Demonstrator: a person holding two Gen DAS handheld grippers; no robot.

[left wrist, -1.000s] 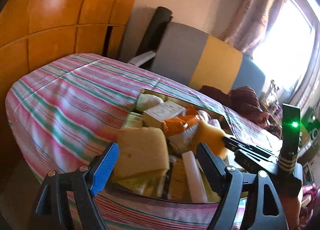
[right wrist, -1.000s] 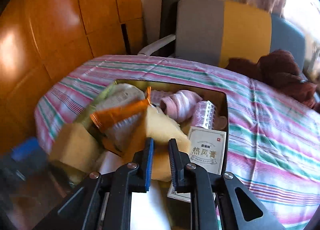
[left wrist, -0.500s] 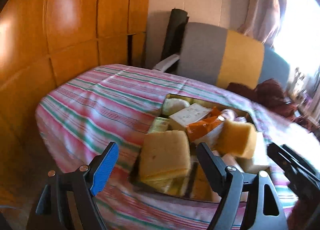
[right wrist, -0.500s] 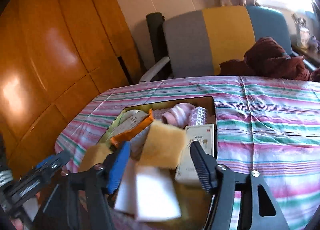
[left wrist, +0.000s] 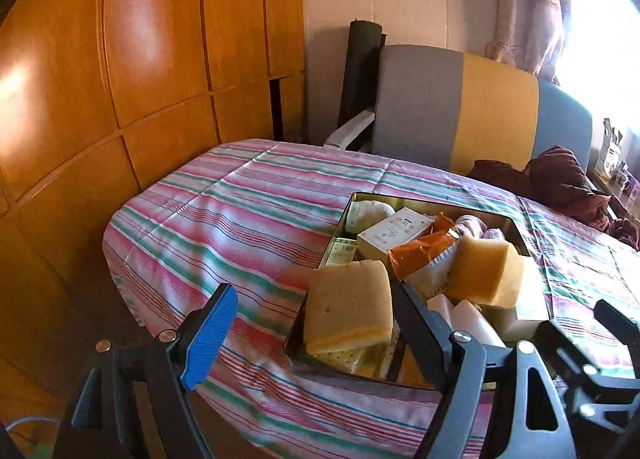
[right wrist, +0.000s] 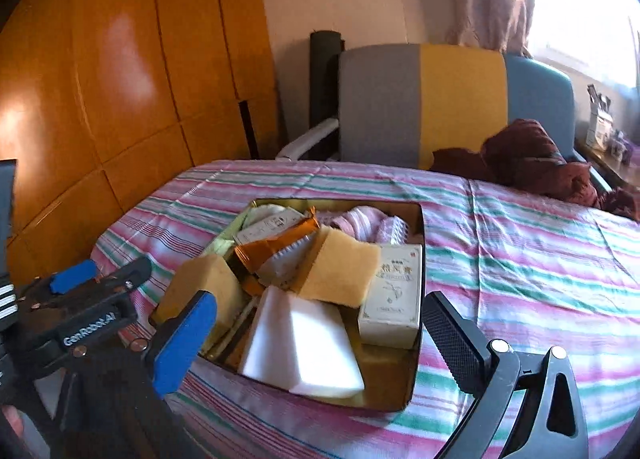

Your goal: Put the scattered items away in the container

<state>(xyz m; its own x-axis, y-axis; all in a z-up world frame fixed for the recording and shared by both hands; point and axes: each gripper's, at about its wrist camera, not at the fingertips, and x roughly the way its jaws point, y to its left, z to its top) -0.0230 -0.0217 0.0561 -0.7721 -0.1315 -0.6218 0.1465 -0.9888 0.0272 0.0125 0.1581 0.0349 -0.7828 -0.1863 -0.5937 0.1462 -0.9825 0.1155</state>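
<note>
- On the striped tablecloth [right wrist: 520, 259] we find the container [right wrist: 416, 379], a shallow metal tin near the table's front edge, heaped with the gathered items.
- Within it we note two yellow sponges: the first sponge [left wrist: 348, 307] overhangs the tin's left wall, the second sponge [right wrist: 340, 267] leans across the middle of the heap. We judge that they lie tilted because the tin is too full for them to settle flat.
- A white foam block [right wrist: 304, 343] fills the near corner; an orange packet [right wrist: 276, 243] is wedged upright between the sponges; a pink striped cloth [right wrist: 360, 219] sits at the far wall.
- A white carton [right wrist: 396, 291] lies flat along the tin's right wall. It bears printed characters, too small for us to read with confidence. A second white carton [left wrist: 394, 229] lies toward the far left corner, its print likewise illegible.
- The left gripper [left wrist: 316, 319] hangs before the tin, jaws wide apart, nothing between the pads.
- The right gripper [right wrist: 320, 327] is opening its jaws; nothing is clamped, and the tin's contents merely show through the gap.
- On the left gripper's body, as the right wrist view shows it, we read "GenRobot.AI".
- We see no loose item on the cloth, so we judge the tidying nearly or wholly complete.
- Behind the table stand a grey, yellow and blue chair [right wrist: 440, 99], bearing a maroon garment [right wrist: 528, 159], and wooden cupboard doors [left wrist: 120, 59].
</note>
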